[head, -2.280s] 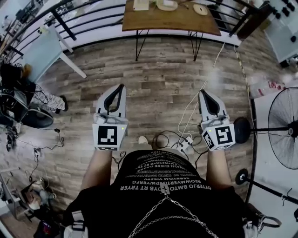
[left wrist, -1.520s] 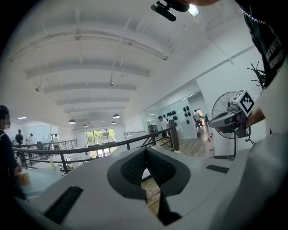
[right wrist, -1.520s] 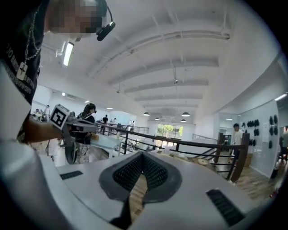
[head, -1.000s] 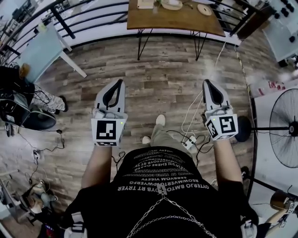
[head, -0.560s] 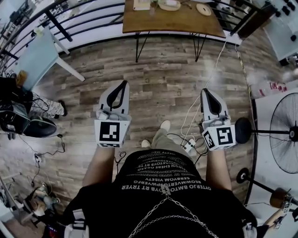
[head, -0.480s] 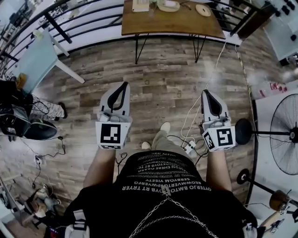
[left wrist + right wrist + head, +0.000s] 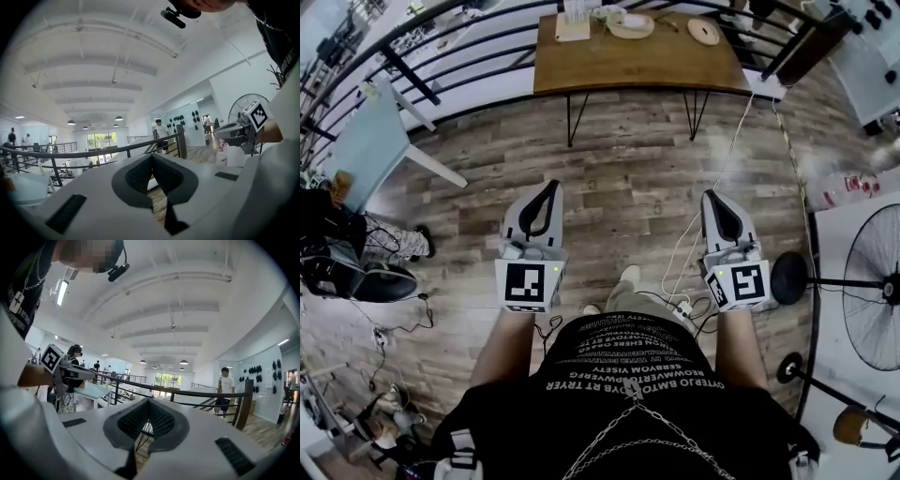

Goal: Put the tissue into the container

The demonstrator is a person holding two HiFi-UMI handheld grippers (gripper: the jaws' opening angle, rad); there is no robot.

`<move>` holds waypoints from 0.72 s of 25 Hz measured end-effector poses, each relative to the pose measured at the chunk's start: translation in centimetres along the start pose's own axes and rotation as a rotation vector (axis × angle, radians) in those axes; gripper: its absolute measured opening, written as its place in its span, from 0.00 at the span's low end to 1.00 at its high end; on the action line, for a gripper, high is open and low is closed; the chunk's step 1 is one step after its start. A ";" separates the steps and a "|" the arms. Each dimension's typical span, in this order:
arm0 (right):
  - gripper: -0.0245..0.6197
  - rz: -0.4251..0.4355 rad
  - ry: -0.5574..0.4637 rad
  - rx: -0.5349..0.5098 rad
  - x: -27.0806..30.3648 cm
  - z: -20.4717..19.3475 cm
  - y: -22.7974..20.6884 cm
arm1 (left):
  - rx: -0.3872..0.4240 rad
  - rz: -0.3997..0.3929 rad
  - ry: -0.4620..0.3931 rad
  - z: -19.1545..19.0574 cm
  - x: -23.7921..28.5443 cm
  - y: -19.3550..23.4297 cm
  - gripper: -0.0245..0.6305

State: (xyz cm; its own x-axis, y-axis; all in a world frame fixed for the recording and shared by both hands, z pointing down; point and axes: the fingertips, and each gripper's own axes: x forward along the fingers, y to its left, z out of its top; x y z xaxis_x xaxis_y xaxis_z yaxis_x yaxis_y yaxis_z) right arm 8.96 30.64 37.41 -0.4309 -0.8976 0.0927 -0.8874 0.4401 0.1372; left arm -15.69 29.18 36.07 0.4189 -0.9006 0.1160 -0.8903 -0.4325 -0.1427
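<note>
Left gripper (image 7: 549,187) and right gripper (image 7: 711,197) held clenched and empty above open wooden floor (image 7: 628,173), table (image 7: 628,67) edge and railing (image 7: 464,67) well ahead, fan (image 7: 874,281) near the right one

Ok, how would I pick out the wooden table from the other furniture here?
Find the black railing that runs across the top of the head view; the wooden table stands beside it, near the middle. Unlike the pale blue table to its left, it is brown with thin black wire legs.
</note>
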 end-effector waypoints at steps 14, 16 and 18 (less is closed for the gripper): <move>0.05 0.080 -0.012 -0.017 4.9 -0.4 -5.1 | 0.027 0.048 0.017 1.7 6.6 -0.9 0.07; 0.05 0.090 -0.019 -0.018 5.2 -0.5 -6.0 | 0.039 0.061 0.019 2.0 7.3 -1.2 0.07; 0.05 0.097 -0.025 -0.015 5.3 -0.5 -6.9 | 0.048 0.070 0.019 2.4 7.8 -1.5 0.07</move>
State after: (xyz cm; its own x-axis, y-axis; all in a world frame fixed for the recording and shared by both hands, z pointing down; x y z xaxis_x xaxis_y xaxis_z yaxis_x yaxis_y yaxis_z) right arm 12.84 22.85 37.51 -0.5188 -0.8510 0.0817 -0.8388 0.5251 0.1436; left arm -10.70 22.73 34.78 0.3520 -0.9279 0.1232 -0.9074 -0.3706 -0.1981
